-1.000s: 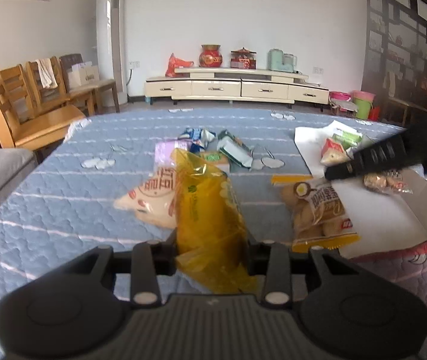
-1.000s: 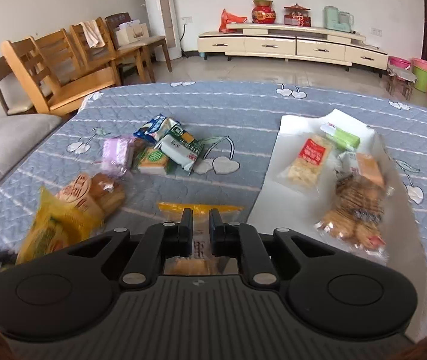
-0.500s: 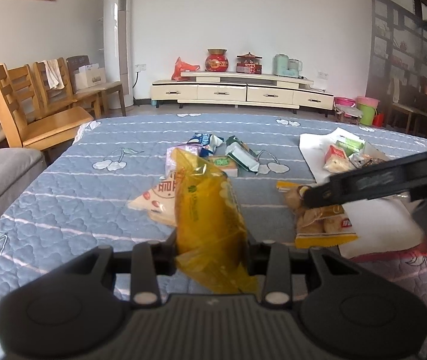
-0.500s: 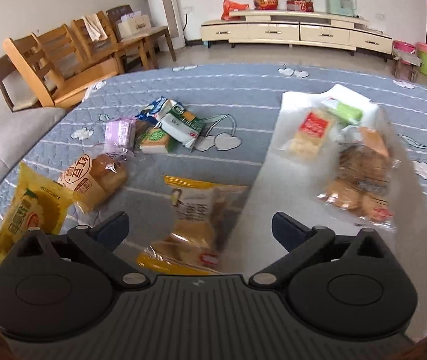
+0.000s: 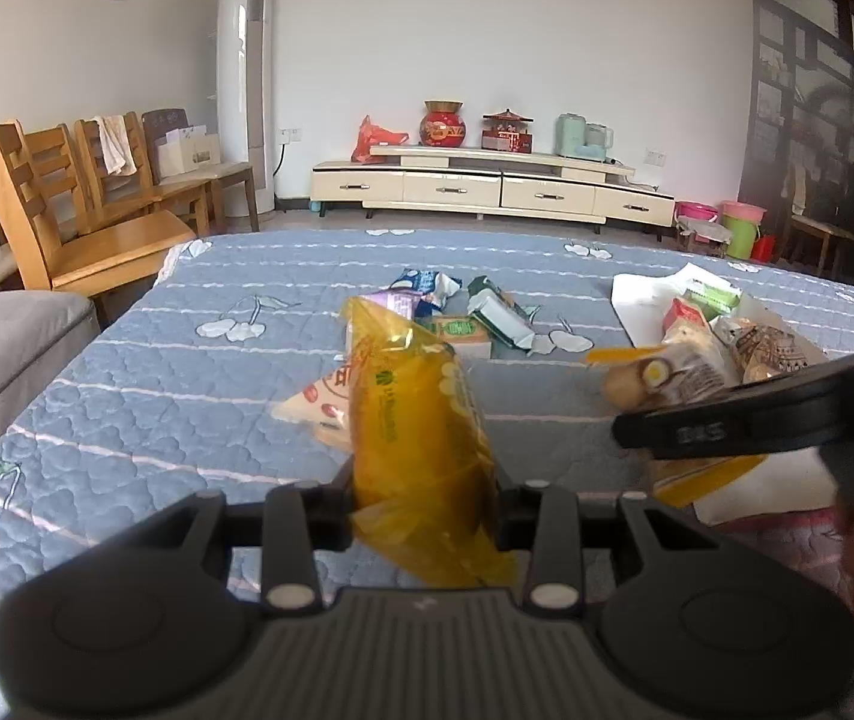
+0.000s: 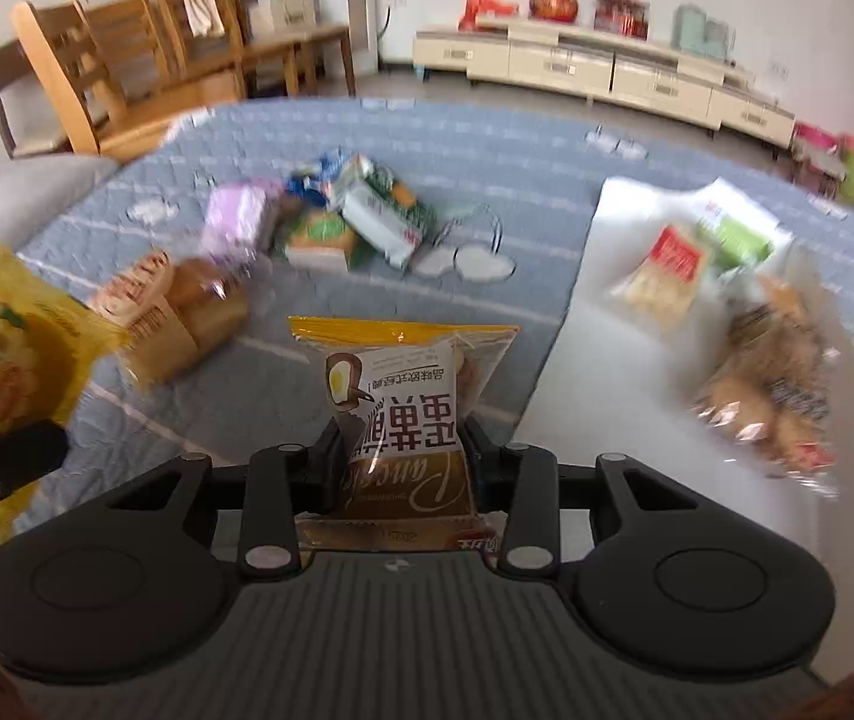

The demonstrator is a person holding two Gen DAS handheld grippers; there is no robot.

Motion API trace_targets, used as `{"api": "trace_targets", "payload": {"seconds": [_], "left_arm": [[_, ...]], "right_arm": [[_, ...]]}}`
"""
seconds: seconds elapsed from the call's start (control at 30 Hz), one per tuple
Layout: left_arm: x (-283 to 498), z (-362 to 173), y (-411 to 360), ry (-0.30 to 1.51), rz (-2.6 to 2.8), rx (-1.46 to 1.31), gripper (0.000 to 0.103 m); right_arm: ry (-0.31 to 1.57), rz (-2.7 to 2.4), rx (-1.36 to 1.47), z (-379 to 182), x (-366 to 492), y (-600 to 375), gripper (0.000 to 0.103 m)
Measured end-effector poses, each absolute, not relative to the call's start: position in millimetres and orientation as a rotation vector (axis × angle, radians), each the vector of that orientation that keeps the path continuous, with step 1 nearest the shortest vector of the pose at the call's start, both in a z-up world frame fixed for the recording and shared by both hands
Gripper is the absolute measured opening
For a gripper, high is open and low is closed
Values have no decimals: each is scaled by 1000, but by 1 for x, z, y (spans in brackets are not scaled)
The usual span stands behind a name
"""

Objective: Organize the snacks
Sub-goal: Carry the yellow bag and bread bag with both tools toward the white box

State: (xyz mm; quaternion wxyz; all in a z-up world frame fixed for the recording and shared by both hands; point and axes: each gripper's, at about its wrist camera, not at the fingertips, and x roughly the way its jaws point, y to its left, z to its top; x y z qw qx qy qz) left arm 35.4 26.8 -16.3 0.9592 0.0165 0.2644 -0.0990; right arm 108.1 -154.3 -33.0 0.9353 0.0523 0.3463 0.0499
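Right gripper (image 6: 402,456) clamps egg-bread packet (image 6: 399,414), jaws just closed on it; left gripper (image 5: 423,498) grips yellow snack bag (image 5: 420,438); lift packet clear, carry to white tray (image 6: 571,360) alongside biscuits; avoid crushing.

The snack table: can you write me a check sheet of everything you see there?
Surface: blue quilted cover with a white sheet on it.
Job's things: yellow packet; egg-bread packet; loose snack pile; snacks on the sheet.
Clutter: nothing seen.
Grippers: left gripper shut on the yellow packet; right gripper has just closed on the egg-bread packet.
Cables: nothing seen.
Surroundings: wooden chairs, long cabinet.
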Motion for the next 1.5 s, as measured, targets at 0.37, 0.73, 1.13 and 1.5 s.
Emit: {"api": "trace_targets", "payload": {"seconds": [0.37,0.73,1.13,1.5], "left_arm": [[20,5,17,476,-198,48,37],[3,25,5,422,-221,65,37],[-4,36,0,398,-212,63,37],[-10,42,-9,379,-234,69,37]], "right_arm": [[590,95,145,12,48,-175,48],[531,54,157,31,17,-196,48],[481,21,162,43,-13,-208,48],[444,-14,170,48,-34,-222,48]]}}
